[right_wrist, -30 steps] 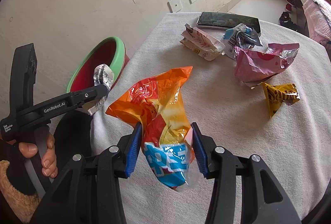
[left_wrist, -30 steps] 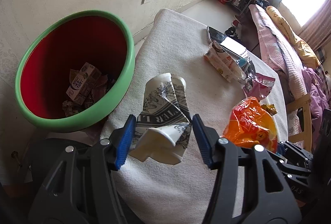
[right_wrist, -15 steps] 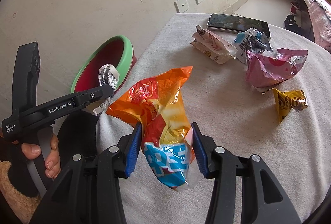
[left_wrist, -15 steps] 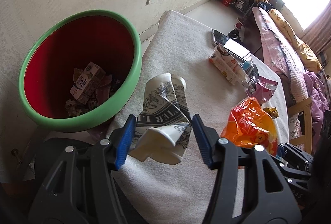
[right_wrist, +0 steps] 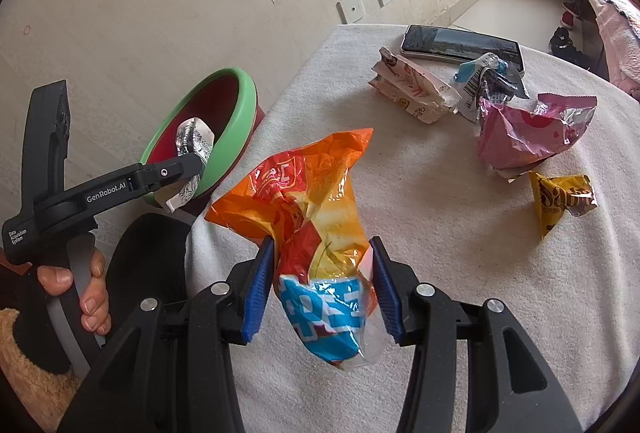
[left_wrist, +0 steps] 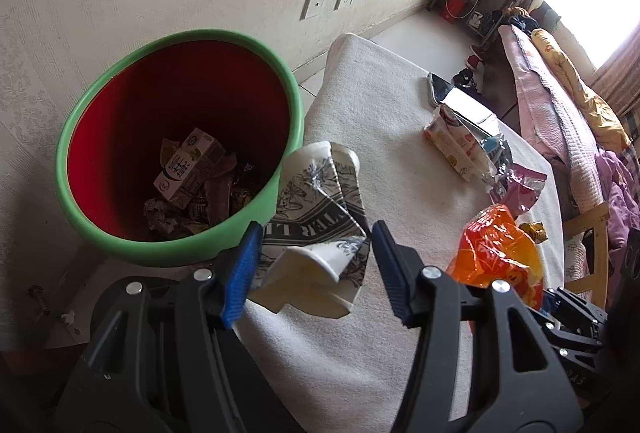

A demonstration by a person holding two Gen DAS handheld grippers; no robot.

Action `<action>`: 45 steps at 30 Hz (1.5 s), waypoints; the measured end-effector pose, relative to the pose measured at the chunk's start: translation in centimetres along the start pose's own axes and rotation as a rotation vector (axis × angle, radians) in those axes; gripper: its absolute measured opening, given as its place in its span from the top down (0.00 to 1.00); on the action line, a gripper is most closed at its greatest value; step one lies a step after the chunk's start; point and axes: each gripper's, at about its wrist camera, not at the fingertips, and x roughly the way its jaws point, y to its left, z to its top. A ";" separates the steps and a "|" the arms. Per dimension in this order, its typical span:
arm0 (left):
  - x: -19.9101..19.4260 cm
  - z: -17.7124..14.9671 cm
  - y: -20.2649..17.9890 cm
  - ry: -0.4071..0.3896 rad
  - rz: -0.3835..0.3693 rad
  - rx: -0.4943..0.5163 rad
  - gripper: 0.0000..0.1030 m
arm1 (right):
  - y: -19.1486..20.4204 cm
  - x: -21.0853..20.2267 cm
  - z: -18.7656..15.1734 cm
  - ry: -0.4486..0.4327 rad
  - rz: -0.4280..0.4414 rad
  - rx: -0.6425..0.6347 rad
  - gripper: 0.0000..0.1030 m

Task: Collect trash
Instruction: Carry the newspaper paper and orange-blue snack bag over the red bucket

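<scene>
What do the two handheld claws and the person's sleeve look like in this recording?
Both the left claw and the right claw are matte black plastic, with ribbed blue pads on the fingers and silver screw heads along the links. The left one's side carries white lettering, "GenRobot.AI" and "Data Acquisition System", above a grey grip. The person's sleeve is tan fleece with a dark cuff.

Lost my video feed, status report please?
Left gripper shut on crumpled printed paper cup beside green-rimmed red bin. Right gripper shut on orange-blue snack bag. Nothing blocking the bin.
</scene>
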 end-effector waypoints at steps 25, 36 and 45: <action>-1.3 0.3 5.3 -0.038 0.061 -0.067 0.48 | 4.9 1.6 2.5 0.000 0.016 -0.103 0.55; -1.5 0.0 6.8 -0.035 0.063 -0.087 0.48 | 6.2 2.1 2.9 0.005 0.010 -0.126 0.55; -1.9 0.6 7.6 -0.051 0.071 -0.101 0.48 | 7.4 2.3 3.8 -0.013 0.022 -0.148 0.55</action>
